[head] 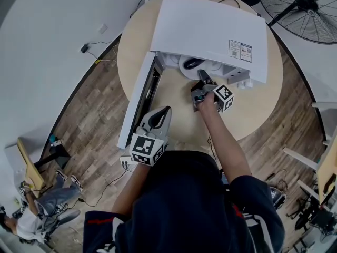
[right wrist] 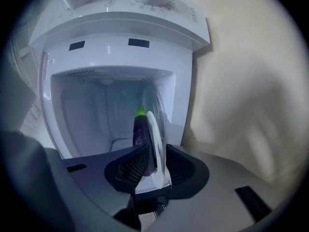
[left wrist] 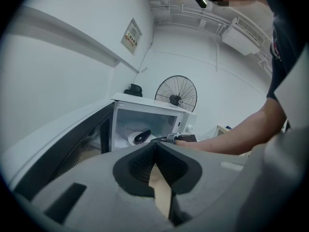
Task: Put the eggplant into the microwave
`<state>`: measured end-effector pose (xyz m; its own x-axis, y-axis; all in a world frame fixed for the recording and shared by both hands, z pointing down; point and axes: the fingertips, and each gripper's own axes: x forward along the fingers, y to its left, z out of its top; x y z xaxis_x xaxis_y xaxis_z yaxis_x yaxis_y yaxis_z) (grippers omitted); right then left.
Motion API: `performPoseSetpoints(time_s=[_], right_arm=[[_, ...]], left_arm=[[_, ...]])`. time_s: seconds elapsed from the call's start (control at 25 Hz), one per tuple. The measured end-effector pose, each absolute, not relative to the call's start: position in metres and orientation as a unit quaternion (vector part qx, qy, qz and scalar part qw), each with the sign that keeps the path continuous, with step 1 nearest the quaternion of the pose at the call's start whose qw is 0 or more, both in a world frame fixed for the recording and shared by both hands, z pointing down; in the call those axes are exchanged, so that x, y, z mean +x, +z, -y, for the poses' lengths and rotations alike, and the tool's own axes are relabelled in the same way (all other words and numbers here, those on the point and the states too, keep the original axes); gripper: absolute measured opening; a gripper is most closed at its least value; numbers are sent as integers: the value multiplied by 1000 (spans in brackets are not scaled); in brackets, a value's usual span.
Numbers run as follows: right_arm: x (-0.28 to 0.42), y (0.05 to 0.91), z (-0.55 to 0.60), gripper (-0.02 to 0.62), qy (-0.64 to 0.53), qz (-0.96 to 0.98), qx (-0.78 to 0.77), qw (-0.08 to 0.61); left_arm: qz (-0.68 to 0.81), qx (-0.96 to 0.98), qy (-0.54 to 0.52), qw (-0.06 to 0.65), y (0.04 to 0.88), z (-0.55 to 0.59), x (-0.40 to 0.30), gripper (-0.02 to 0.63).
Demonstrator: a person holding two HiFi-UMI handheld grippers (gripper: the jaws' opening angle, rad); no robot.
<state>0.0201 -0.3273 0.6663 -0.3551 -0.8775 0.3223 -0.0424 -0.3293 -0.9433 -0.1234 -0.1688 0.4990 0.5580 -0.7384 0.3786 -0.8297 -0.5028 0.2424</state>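
Purple eggplant (right wrist: 140, 132) lay on a white plate (right wrist: 157, 153) inside the open microwave (head: 210, 25) at the counter's (head: 253, 109) far edge. Right tongs (right wrist: 150, 166) straddled the plate's rim, pads seemingly apart, not pressing. Left tongs (left wrist: 154, 151) hung closed and empty near the front edge. Drawing the right tongs straight back would probably avoid dragging the rim.

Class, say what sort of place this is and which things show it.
Probably a lab or studio, not a kitchen: the microwave sits on a round table, with a fan nearby and a wood floor.
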Motion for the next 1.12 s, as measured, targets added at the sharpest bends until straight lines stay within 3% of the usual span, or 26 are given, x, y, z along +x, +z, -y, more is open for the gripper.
performPoseSetpoints(time_s=[0.28,0.64,0.96,1.12], right_arm=[[19,659,318,152,-646,-536,-471,271],[22,639,292,155,-549,-657,-494,150],[-8,628,284,116,-374,-785,-491,-58],[-13,635,283,33,-313,-796,-500,-136]], left_arm=[[451,862,104,205,495,165,-117,19],[447,865,95,206,492,162,-110,18],[453,863,88,203,490,162,-113,20],[457,861,89,207,492,162,-117,18]])
